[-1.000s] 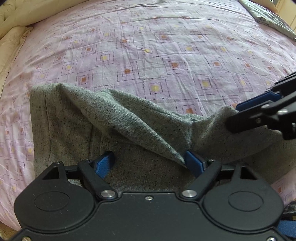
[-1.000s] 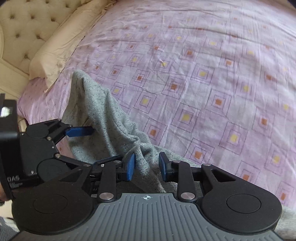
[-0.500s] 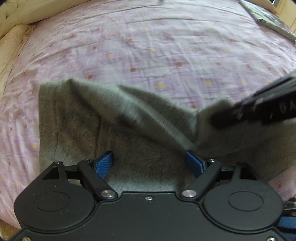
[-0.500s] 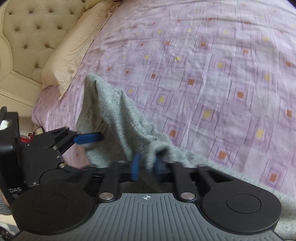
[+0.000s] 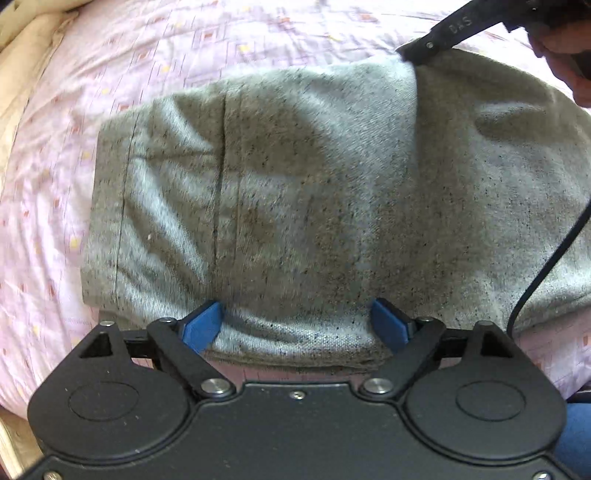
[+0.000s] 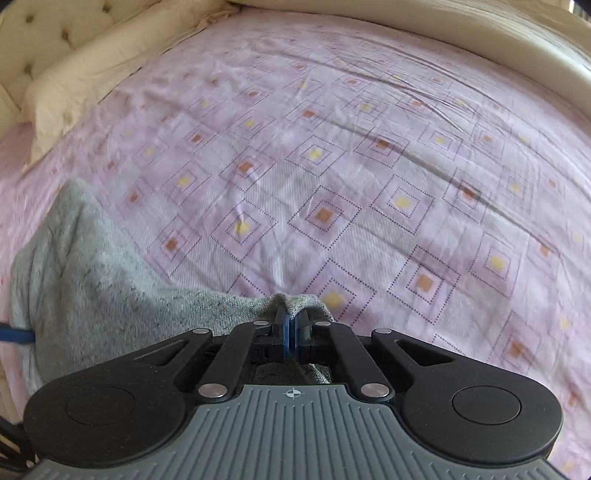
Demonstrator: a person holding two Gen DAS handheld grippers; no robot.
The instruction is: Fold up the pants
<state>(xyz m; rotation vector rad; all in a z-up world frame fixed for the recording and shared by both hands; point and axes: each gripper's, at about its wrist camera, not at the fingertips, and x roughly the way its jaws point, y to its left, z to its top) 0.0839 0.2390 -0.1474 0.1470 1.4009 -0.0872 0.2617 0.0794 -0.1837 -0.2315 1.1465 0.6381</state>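
Pants on pink sheet, doubled over; right gripper clamped on cloth edge at 1 o'clock, carrying fold across; left gripper spread wide, straddling near hem, likely pinning it.

We see a bed covered by a pink sheet printed with dotted diamond squares, yellow and orange centres. A cream pillow lies at its left edge against a cream tufted headboard. A cream duvet borders the far side. Soft daylight.
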